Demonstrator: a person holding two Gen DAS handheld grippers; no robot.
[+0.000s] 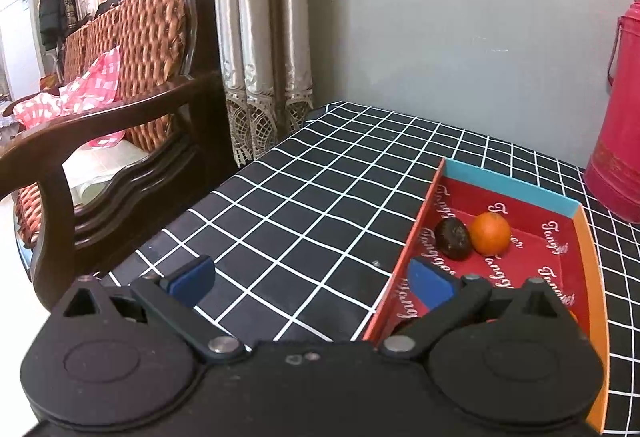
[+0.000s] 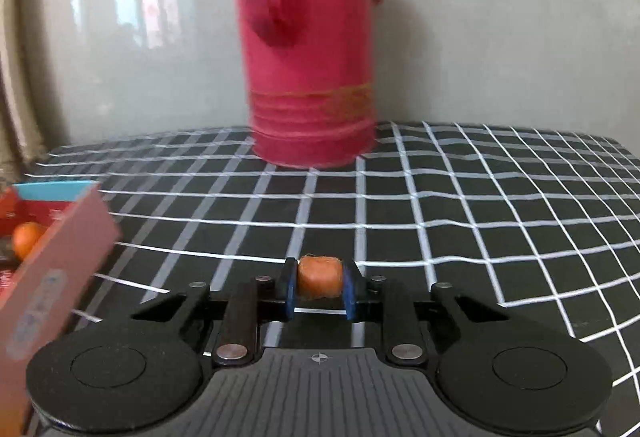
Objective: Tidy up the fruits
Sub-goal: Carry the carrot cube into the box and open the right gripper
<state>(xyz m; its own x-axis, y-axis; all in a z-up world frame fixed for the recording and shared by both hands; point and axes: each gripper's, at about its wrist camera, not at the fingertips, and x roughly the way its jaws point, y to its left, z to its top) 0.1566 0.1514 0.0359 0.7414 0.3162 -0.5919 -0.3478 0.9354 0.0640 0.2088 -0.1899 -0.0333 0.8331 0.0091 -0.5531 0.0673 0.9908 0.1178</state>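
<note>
Right gripper (image 2: 320, 287) jaws clamp a small orange fruit (image 2: 320, 277); its long axis is unclear. Left gripper (image 1: 312, 277) jaws open above the worktop (image 1: 304, 197), right pad over the tray (image 1: 592, 257).

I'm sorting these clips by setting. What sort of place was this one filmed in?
Most likely a home living room. A wooden armchair with woven cushions stands beside long curtains, and a red thermos flask sits on a table with a black checked cloth, next to a box holding fruit.
</note>
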